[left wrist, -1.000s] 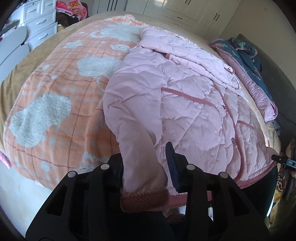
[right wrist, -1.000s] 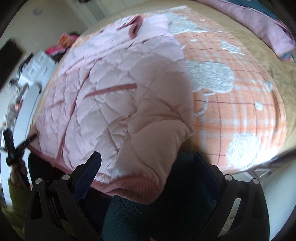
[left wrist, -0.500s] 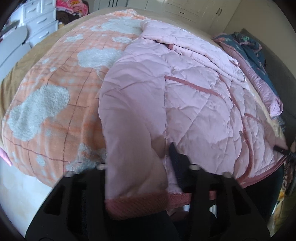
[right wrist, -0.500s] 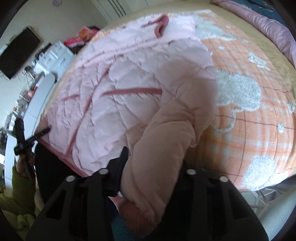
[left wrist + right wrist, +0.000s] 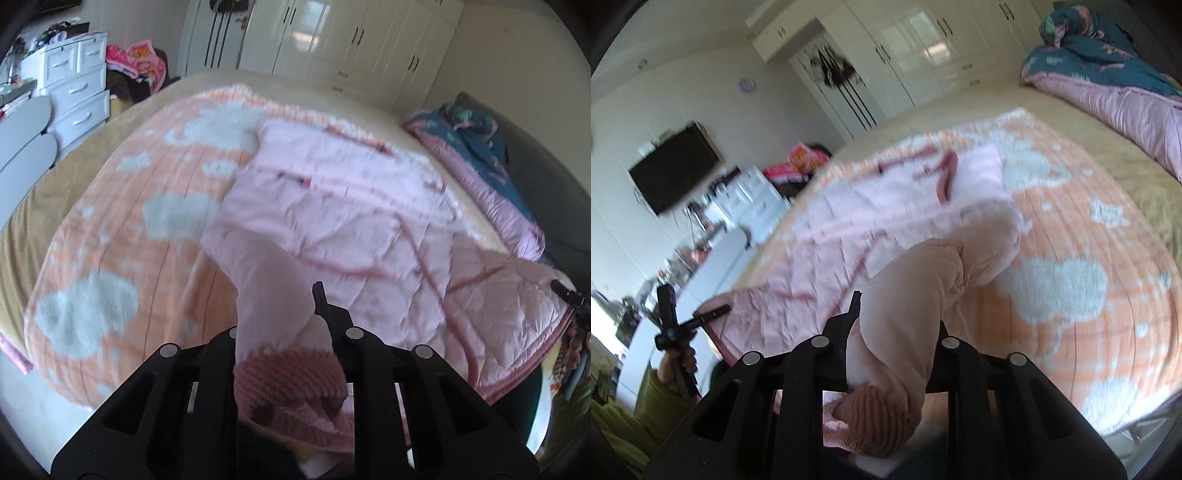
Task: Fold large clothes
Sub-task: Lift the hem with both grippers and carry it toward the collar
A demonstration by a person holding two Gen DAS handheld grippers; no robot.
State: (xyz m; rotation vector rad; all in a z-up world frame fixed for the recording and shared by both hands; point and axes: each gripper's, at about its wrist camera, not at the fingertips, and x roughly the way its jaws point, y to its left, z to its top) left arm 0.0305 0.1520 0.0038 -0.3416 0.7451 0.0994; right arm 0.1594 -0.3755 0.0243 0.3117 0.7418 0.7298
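A pink quilted jacket (image 5: 362,221) lies spread on an orange blanket with white clouds (image 5: 110,258); it also shows in the right wrist view (image 5: 871,221). My left gripper (image 5: 280,314) is shut on one sleeve (image 5: 273,288) just above its ribbed cuff (image 5: 288,373) and holds it lifted off the bed. My right gripper (image 5: 897,317) is shut on the other sleeve (image 5: 908,295), whose ribbed cuff (image 5: 875,417) hangs below the fingers. The sleeves hide most of the fingers.
A folded blue and pink quilt (image 5: 480,155) lies along the bed's right side. White drawers (image 5: 74,92) and wardrobes (image 5: 332,48) stand beyond the bed. A person's hand with a black tool (image 5: 676,325) is at the jacket's hem. A TV (image 5: 672,166) hangs on the wall.
Both grippers have closed on the sleeves and risen, lifting the cuffs off the bed. The views now tilt up toward the room.
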